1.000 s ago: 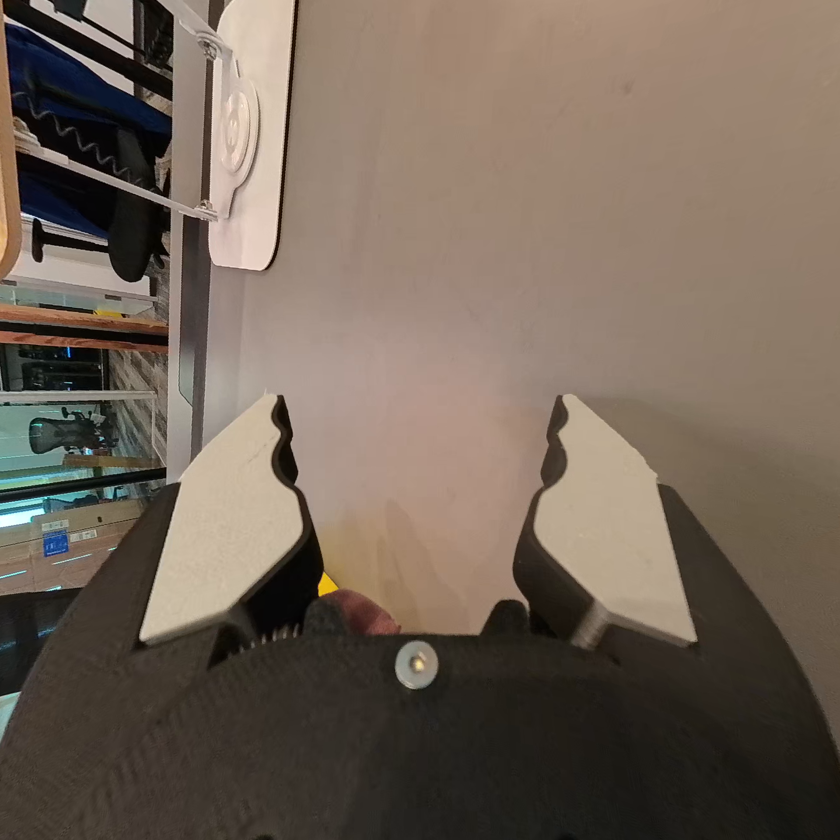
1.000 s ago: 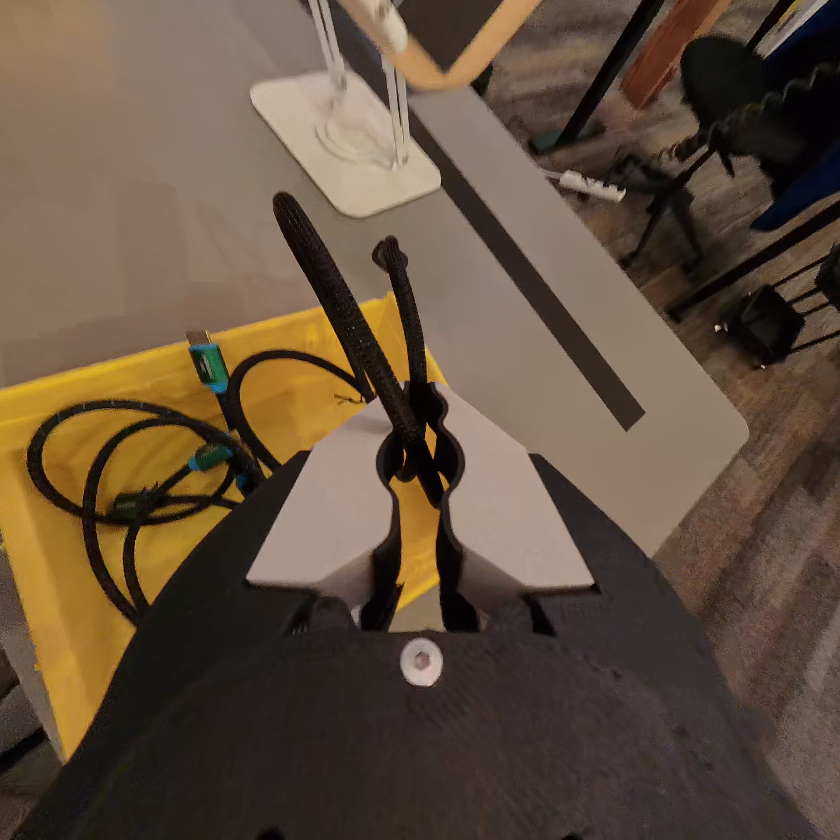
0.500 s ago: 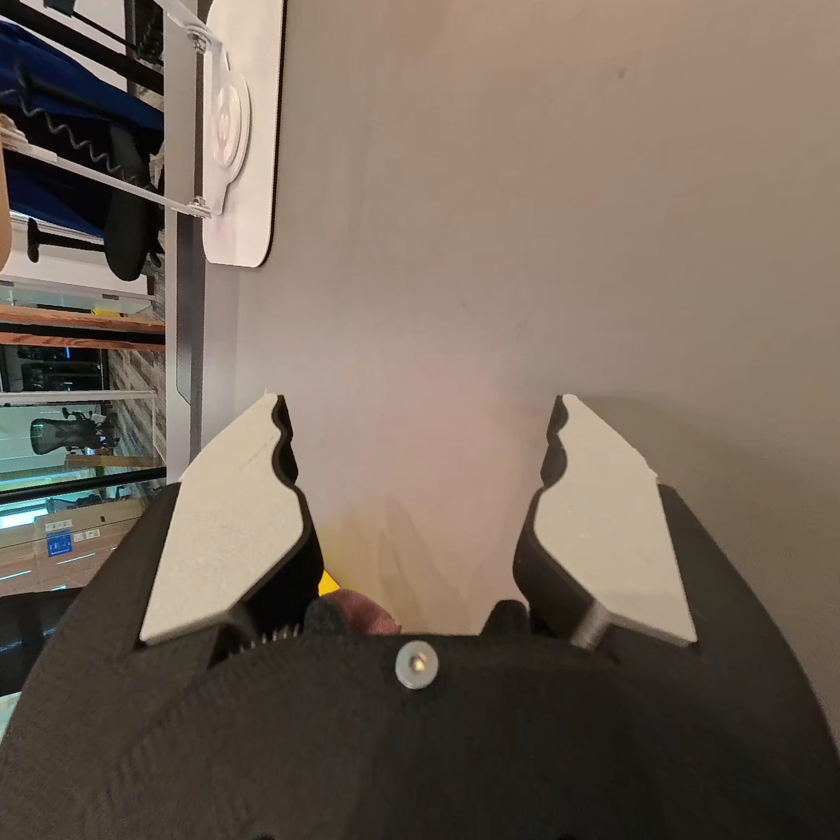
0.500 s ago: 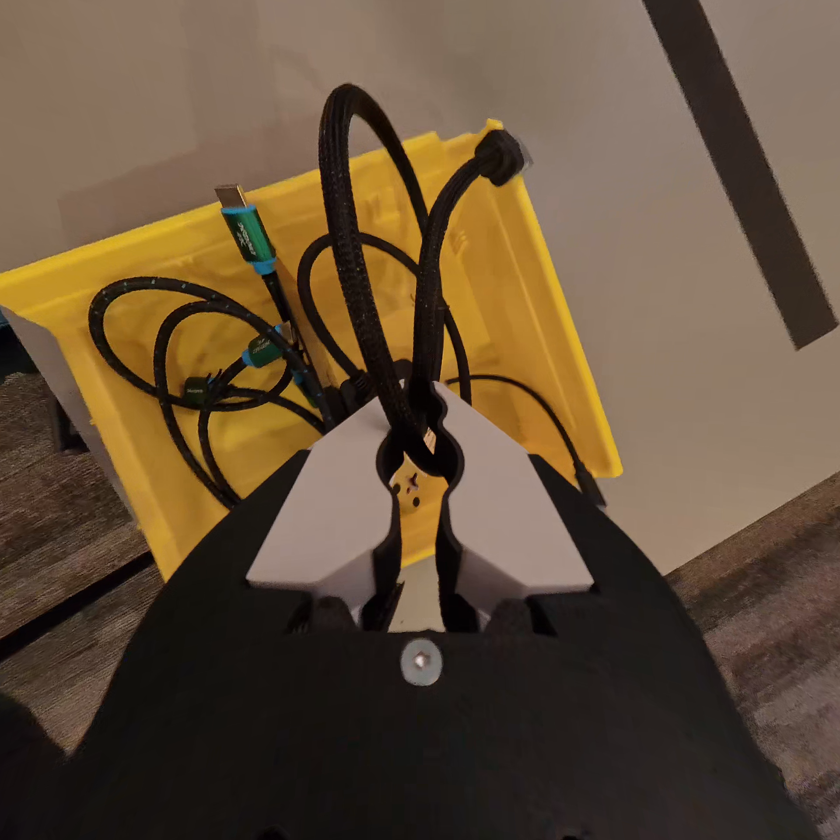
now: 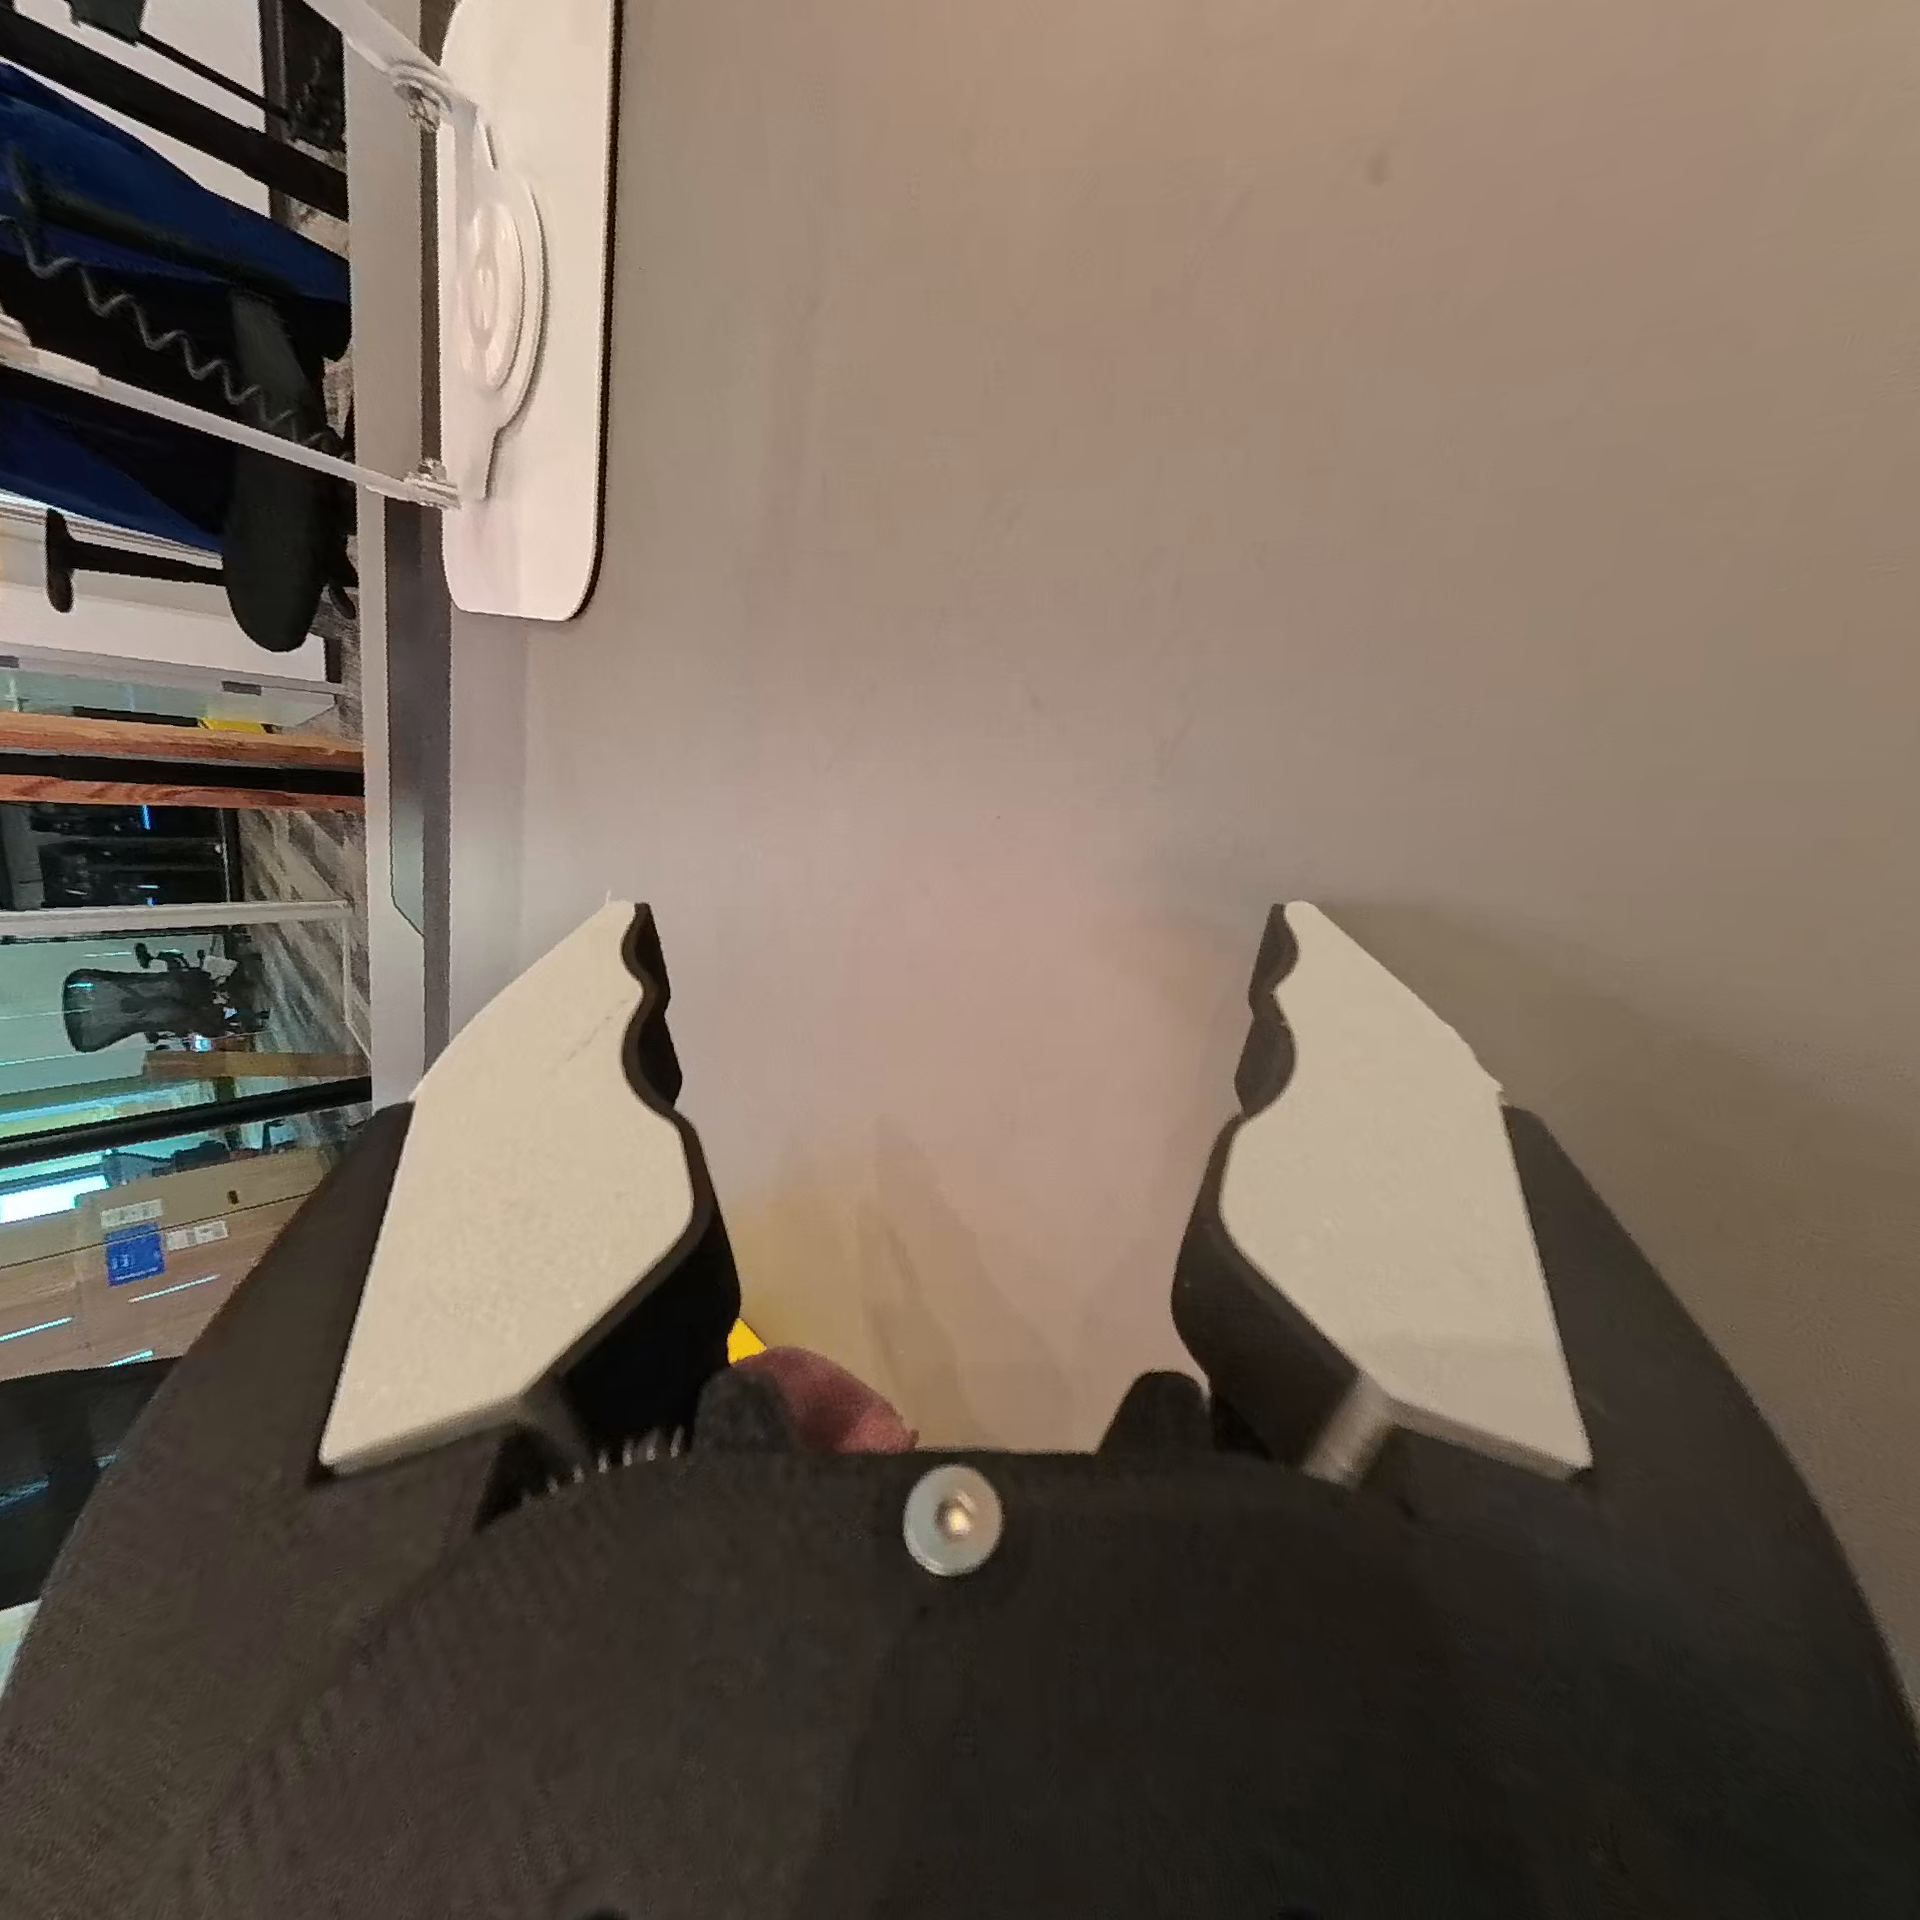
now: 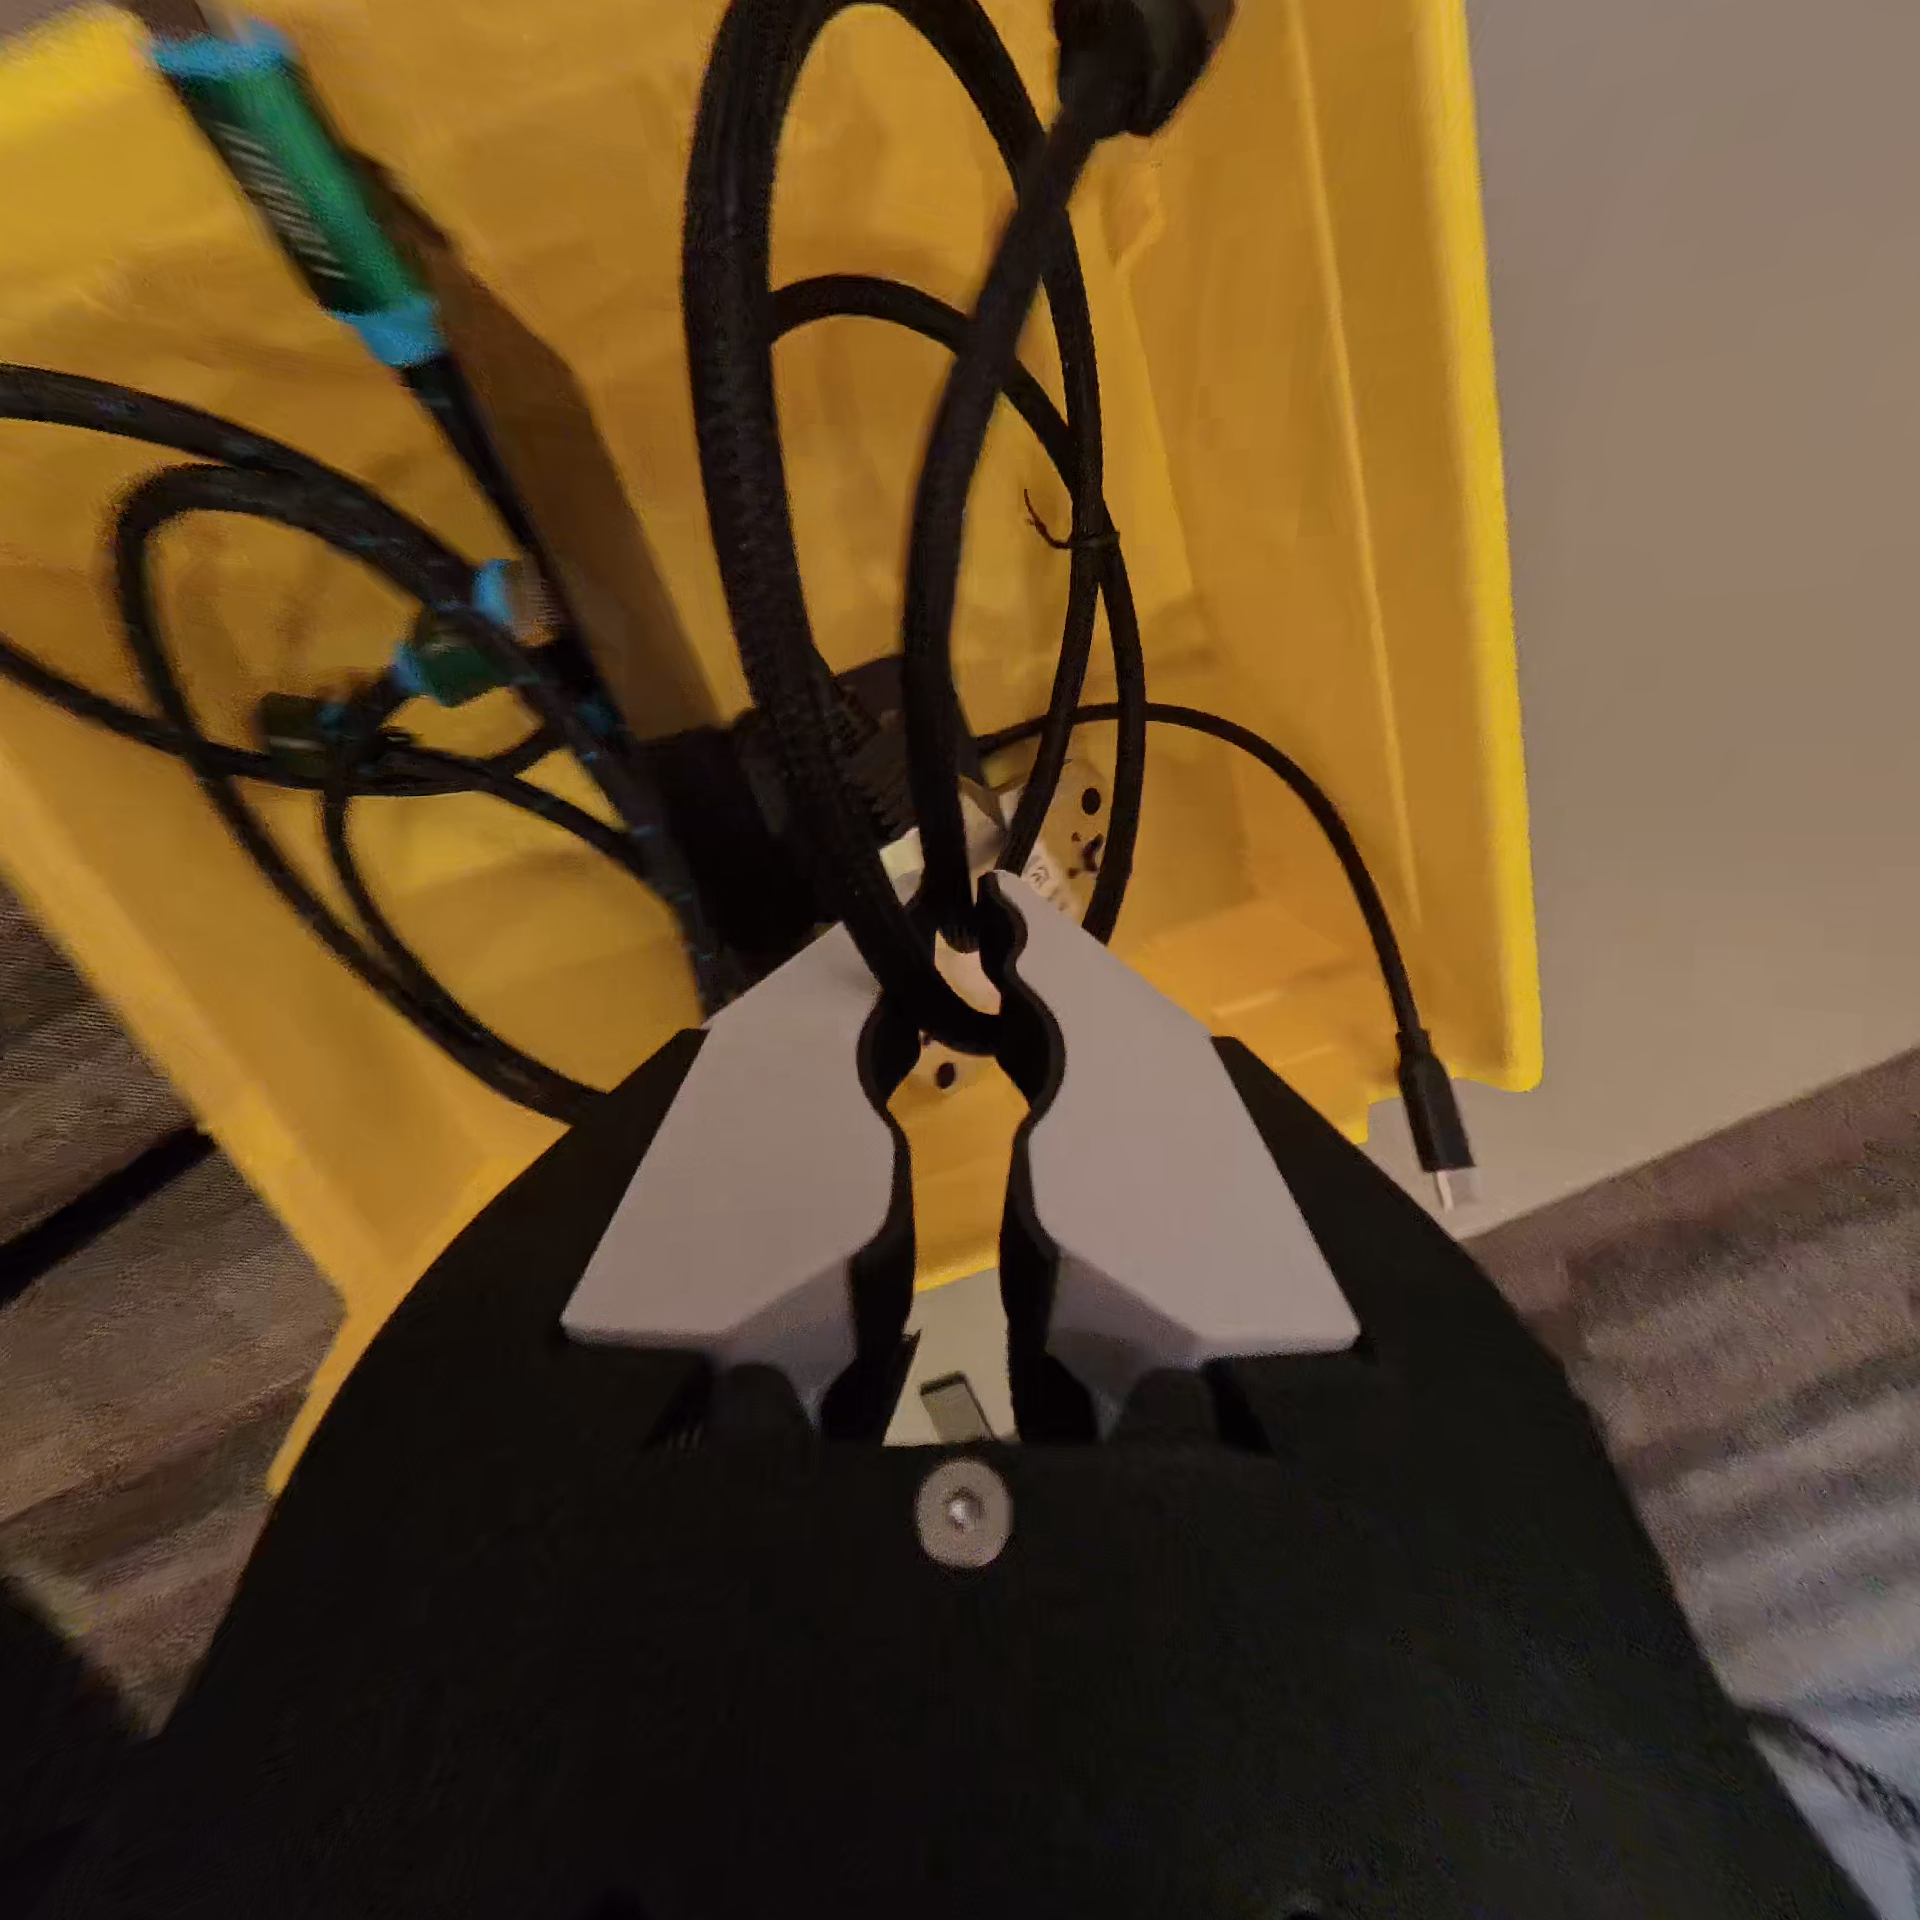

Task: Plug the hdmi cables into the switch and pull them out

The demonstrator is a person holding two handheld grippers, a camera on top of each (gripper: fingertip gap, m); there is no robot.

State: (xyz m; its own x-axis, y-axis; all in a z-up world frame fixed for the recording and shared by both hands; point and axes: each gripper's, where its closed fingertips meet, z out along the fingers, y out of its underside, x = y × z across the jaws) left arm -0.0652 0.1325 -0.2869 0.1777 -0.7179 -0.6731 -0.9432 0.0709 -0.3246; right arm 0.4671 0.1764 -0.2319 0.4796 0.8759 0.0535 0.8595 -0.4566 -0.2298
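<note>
Yellow plastic is filling the right wrist view: a bin (image 6: 1382,436) is sitting at the worktop's near edge, close to a corner, with floor showing beyond. The right gripper (image 6: 961,971) is clamping a doubled loop of black braided cable (image 6: 748,436) between nearly closed fingers, above the bin. More cables (image 6: 260,540) with green-and-blue plugs (image 6: 301,197) are lying coiled inside, around a dark box near the middle that is probably the switch (image 6: 717,800). The left gripper (image 5: 961,1023) is standing wide open and empty over bare grey worktop (image 5: 1247,468), with a white stand base (image 5: 530,312) toward the far edge.

Judgement: the work appears to be at the cable-handling stage, nothing visibly plugged by either gripper. The next move calls for freeing one plug end without dragging the tangle. Open room lies on the worktop ahead of the left gripper; the drop-off beside the bin is leaving little margin.
</note>
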